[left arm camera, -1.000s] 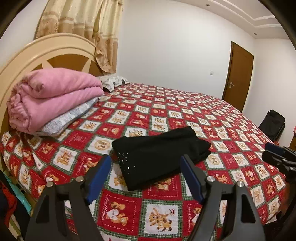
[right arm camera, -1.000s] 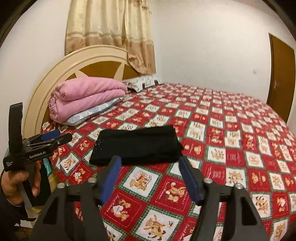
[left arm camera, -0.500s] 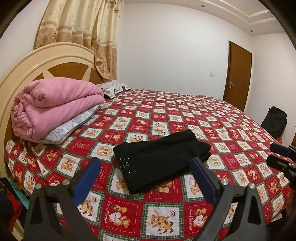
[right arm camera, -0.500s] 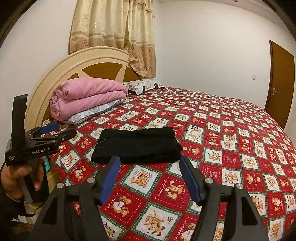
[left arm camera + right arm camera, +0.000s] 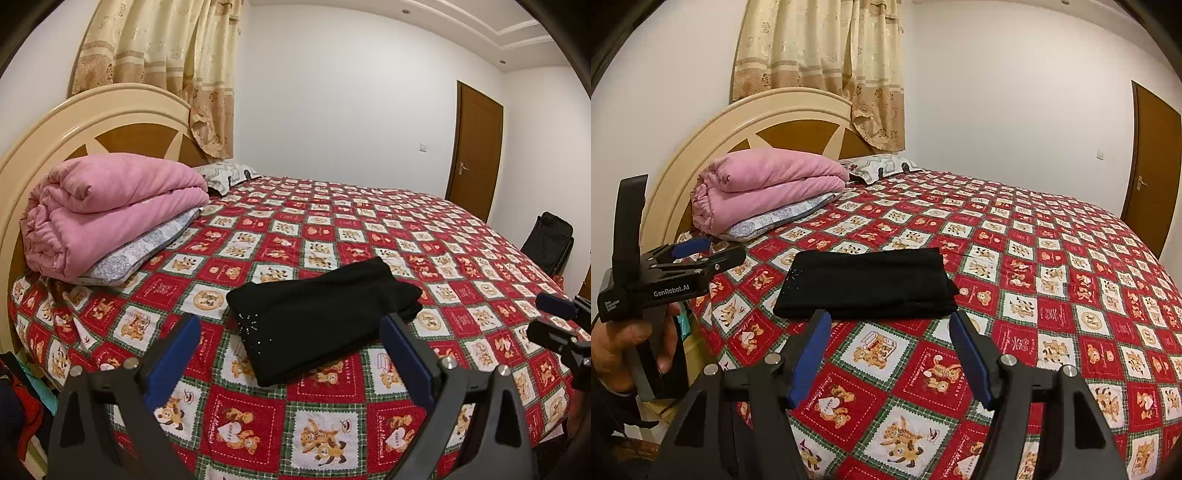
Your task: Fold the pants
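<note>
The black pants [image 5: 321,317] lie folded into a flat rectangle on the red patchwork bedspread [image 5: 332,229], near the bed's front edge. They also show in the right wrist view [image 5: 866,282]. My left gripper [image 5: 291,325] is open and empty, held back from the pants above the bed edge. My right gripper [image 5: 889,321] is open and empty, also short of the pants. The left gripper shows from the side in the right wrist view [image 5: 713,251], jaws apart. The right gripper's fingertips [image 5: 554,304] show at the right edge of the left wrist view.
A folded pink blanket [image 5: 107,210] on a grey patterned pillow sits by the cream headboard [image 5: 92,110]. A pillow [image 5: 225,173] lies further back. A black bag [image 5: 548,243] stands on the floor by the brown door [image 5: 474,147].
Both grippers have pulled back and up from the pants. The left gripper's jaws have opened wider. The pants have not moved.
</note>
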Action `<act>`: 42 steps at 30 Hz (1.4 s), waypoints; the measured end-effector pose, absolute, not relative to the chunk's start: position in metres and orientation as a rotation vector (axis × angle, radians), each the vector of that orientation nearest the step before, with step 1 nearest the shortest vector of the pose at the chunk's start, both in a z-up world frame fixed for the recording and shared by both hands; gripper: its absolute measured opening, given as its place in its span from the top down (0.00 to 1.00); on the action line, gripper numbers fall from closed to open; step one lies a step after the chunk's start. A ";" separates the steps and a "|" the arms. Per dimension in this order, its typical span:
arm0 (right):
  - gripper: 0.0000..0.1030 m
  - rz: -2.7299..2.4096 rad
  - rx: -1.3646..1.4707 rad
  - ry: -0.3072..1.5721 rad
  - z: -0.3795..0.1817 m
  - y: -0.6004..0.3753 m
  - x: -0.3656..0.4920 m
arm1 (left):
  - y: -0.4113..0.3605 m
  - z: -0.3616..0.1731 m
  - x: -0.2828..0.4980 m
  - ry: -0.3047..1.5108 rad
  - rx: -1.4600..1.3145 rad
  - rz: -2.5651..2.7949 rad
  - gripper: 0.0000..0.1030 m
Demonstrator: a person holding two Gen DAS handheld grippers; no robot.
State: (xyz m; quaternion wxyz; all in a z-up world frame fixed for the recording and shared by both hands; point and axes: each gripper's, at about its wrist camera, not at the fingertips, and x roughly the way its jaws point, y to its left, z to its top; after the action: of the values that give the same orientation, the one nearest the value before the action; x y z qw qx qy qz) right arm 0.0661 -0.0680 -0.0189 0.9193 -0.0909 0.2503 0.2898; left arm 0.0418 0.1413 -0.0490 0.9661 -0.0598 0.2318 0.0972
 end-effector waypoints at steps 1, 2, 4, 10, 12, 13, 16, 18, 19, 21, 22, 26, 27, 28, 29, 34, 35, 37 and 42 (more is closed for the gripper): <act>0.34 0.597 -0.185 0.514 -0.019 -0.068 0.066 | 0.141 -0.049 0.042 0.466 -0.123 0.193 0.03; 0.34 0.598 -0.183 0.514 -0.019 -0.069 0.066 | 0.141 -0.049 0.042 0.467 -0.123 0.194 0.03; 0.34 0.599 -0.185 0.515 -0.020 -0.069 0.066 | 0.141 -0.049 0.042 0.469 -0.122 0.194 0.03; 0.34 0.602 -0.194 0.524 -0.023 -0.068 0.065 | 0.141 -0.050 0.042 0.470 -0.122 0.192 0.03; 0.34 0.603 -0.193 0.520 -0.023 -0.068 0.065 | 0.141 -0.050 0.042 0.469 -0.122 0.194 0.03; 0.34 0.603 -0.193 0.517 -0.023 -0.069 0.065 | 0.141 -0.050 0.042 0.471 -0.123 0.194 0.03; 0.34 0.596 -0.190 0.500 -0.022 -0.071 0.063 | 0.141 -0.050 0.042 0.470 -0.120 0.195 0.03; 0.34 0.589 -0.185 0.477 -0.019 -0.074 0.061 | 0.141 -0.050 0.042 0.469 -0.124 0.200 0.02; 0.34 0.587 -0.179 0.468 -0.018 -0.076 0.060 | 0.142 -0.050 0.041 0.472 -0.126 0.200 0.01; 0.34 0.585 -0.167 0.453 -0.014 -0.079 0.059 | 0.142 -0.050 0.039 0.463 -0.121 0.202 0.01; 0.34 0.582 -0.163 0.447 -0.013 -0.081 0.058 | 0.141 -0.049 0.039 0.459 -0.117 0.208 0.01; 0.34 0.579 -0.159 0.432 -0.008 -0.082 0.057 | 0.140 -0.043 0.034 0.429 -0.106 0.216 0.00; 0.34 0.579 -0.162 0.431 -0.008 -0.081 0.057 | 0.139 -0.041 0.034 0.421 -0.101 0.220 0.00; 0.34 0.579 -0.166 0.431 -0.008 -0.081 0.056 | 0.139 -0.040 0.034 0.420 -0.096 0.223 0.00; 0.34 0.579 -0.170 0.433 -0.009 -0.080 0.056 | 0.138 -0.039 0.034 0.419 -0.089 0.226 0.00; 0.34 0.587 -0.191 0.434 -0.011 -0.075 0.054 | 0.136 -0.039 0.035 0.430 -0.069 0.229 0.00; 0.34 0.588 -0.193 0.434 -0.011 -0.074 0.053 | 0.136 -0.040 0.036 0.434 -0.066 0.230 0.00; 0.34 0.592 -0.200 0.438 -0.012 -0.073 0.053 | 0.134 -0.041 0.038 0.441 -0.052 0.236 0.00; 0.34 0.600 -0.215 0.456 -0.016 -0.069 0.053 | 0.133 -0.045 0.039 0.451 -0.029 0.260 0.00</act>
State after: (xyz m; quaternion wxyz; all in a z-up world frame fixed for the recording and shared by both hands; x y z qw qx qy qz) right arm 0.0528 -0.0693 -0.0157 0.9242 -0.1048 0.2221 0.2924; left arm 0.0386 0.1334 -0.0450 0.9663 -0.0144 0.2228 0.1285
